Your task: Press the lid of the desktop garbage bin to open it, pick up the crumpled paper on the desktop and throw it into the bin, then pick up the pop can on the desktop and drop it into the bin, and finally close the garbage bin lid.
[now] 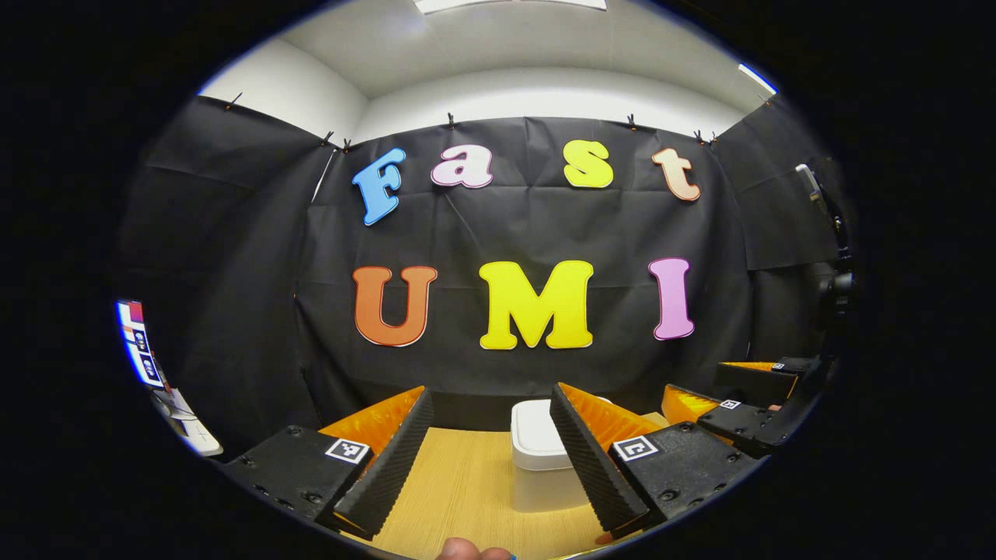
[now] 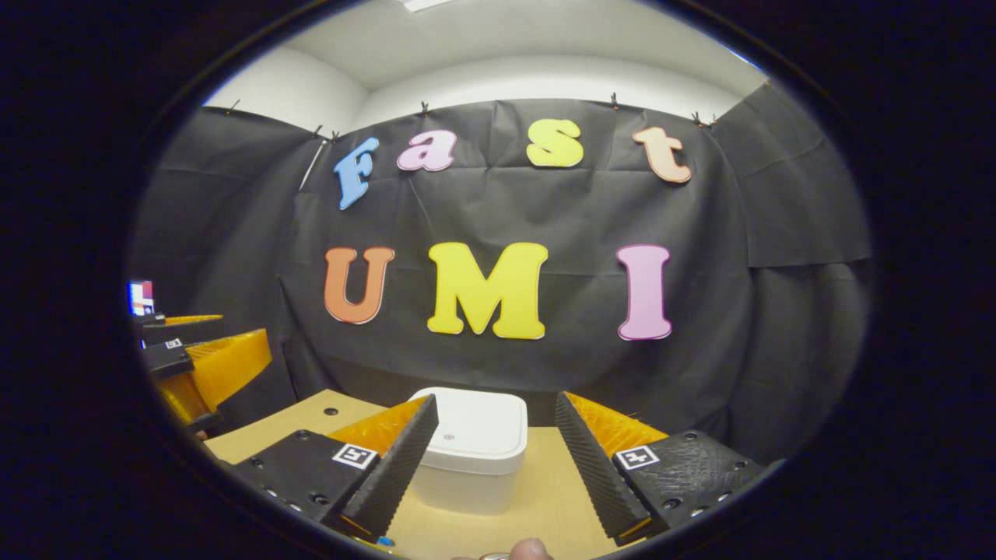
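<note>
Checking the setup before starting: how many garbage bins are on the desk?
1. The white garbage bin, lid closed, stands on the wooden desk ahead of both open grippers; others may sit out of view.

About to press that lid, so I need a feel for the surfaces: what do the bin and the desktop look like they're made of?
Garbage bin: looks like moulded white plastic, matte to satin, with rounded corners, a smooth closed lid and soft highlights. Desktop: light wood or wood-look laminate, judging by its fine straight grain lines; which one, the pictures leave open.

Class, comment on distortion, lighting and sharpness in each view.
Left gripper view: fisheye bends the walls; a ceiling light glares; the bin looks sharp. Right gripper view: same curvature; even light on the bin lid; the thumb tip at the bottom is blurred.
</note>
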The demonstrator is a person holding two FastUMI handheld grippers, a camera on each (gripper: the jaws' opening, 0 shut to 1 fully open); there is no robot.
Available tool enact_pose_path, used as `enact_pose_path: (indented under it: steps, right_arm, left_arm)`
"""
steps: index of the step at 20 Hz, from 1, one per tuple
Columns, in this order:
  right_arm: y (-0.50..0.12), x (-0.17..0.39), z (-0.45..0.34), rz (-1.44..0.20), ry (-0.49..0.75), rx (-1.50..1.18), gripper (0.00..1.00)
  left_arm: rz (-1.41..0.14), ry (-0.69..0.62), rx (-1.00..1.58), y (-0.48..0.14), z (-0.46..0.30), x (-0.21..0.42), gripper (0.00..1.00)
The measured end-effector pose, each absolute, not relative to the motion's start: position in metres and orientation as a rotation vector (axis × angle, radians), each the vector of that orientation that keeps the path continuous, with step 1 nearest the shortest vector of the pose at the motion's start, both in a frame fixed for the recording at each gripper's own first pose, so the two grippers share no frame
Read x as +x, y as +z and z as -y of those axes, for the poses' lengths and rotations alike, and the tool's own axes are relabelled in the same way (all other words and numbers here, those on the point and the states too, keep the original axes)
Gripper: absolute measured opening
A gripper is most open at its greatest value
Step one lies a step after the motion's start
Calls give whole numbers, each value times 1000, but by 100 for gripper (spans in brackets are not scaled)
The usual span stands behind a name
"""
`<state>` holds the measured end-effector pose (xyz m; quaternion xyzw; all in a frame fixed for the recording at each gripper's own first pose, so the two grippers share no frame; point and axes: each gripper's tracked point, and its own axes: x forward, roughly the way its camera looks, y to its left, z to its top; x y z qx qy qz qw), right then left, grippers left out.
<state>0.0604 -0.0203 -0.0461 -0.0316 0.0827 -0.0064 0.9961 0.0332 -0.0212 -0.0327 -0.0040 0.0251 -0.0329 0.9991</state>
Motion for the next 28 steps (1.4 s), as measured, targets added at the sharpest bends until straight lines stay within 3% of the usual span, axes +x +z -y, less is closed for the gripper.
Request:
enact_pose_path:
  steps: [1,8,11,12,14,19,20,28]
  right_arm:
    - [-49,63,20,-178,-12,-69,95]
    - [-74,103,26,-259,-1,-53,65]
    - [-93,118,27,-326,-9,-23,36]
    - [-105,125,31,-355,-20,-20,35]
    - [-117,131,29,-409,-10,12,7]
    - [-140,151,17,-477,55,15,5]
    - [-144,153,15,-486,70,17,0]
    - [-174,194,17,-519,63,-49,0]
  left_arm:
    - [-54,-65,-11,-32,21,34,97]
    - [-57,-47,-20,-33,17,39,98]
    - [-62,-35,-13,-32,15,39,97]
    - [-59,-29,-12,-31,14,40,98]
    - [-64,-21,-13,-33,13,41,97]
    - [-78,10,3,-38,1,41,97]
    - [-74,14,10,-37,0,41,98]
    - [-86,56,50,-40,-15,38,97]
